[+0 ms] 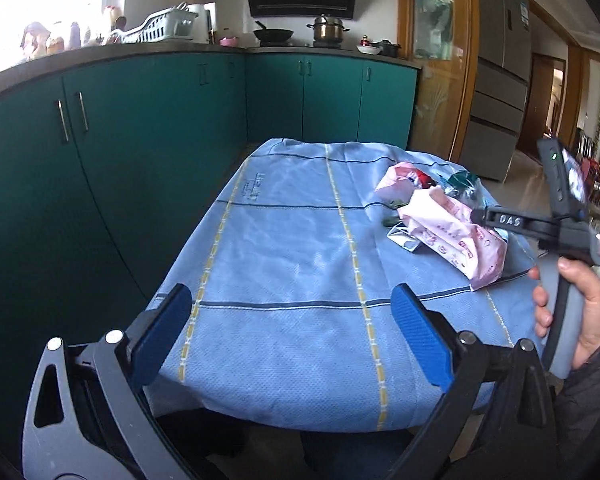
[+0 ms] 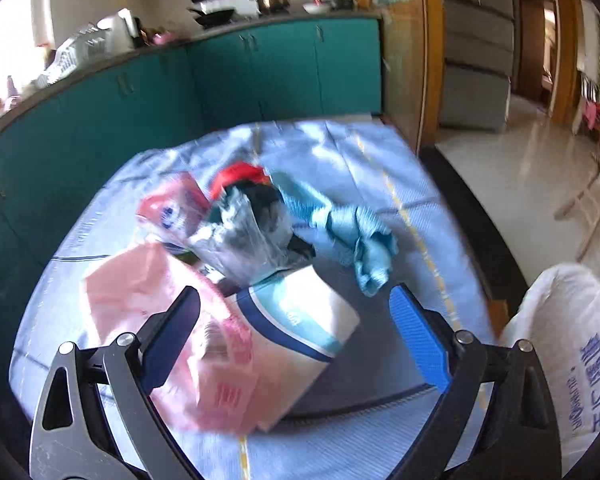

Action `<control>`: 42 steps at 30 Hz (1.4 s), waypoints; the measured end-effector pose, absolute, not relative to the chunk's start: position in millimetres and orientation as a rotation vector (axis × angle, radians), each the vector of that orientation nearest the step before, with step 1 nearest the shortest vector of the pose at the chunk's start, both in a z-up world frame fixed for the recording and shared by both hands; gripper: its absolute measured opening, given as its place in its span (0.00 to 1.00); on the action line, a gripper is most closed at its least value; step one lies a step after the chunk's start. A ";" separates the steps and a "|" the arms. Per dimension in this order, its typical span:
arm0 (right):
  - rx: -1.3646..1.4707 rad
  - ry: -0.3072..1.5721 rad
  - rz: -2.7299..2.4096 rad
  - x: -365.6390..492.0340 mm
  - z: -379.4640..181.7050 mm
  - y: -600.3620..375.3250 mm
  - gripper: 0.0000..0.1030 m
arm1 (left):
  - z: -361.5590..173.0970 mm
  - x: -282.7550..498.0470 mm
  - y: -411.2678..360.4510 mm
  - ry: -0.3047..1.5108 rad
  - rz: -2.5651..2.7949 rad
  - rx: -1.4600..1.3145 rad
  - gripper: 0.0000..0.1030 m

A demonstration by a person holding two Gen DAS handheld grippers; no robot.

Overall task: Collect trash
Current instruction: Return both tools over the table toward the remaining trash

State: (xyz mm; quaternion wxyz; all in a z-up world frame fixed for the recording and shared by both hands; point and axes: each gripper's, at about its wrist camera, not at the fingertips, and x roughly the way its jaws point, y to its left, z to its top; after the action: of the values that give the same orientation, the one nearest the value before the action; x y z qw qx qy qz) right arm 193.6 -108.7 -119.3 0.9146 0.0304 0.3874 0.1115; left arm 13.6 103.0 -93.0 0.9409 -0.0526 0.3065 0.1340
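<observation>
A heap of trash lies on the blue tablecloth. In the right wrist view I see a pink wrapper, a white and teal packet, a crumpled silver and black bag, a red piece, a pink printed pack and a crumpled teal wrapper. My right gripper is open, just above the white packet and pink wrapper. In the left wrist view the heap lies at the table's right side. My left gripper is open and empty over the near table edge.
Green kitchen cabinets run behind and left of the table, with pots and a dish rack on the counter. A white sack stands at the right of the table. A wooden door frame, a fridge and a tiled floor lie beyond.
</observation>
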 end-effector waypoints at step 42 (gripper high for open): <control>-0.230 0.859 0.411 141.9 -115.9 -26.2 0.94 | -119.1 42.2 124.9 0.713 0.229 -0.207 0.96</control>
State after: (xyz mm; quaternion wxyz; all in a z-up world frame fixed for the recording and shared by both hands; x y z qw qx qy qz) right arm 141.9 -26.2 -115.9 0.8825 -0.1103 0.4124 0.1975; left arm 42.2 124.9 -119.1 0.9254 -0.1008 0.3478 0.1115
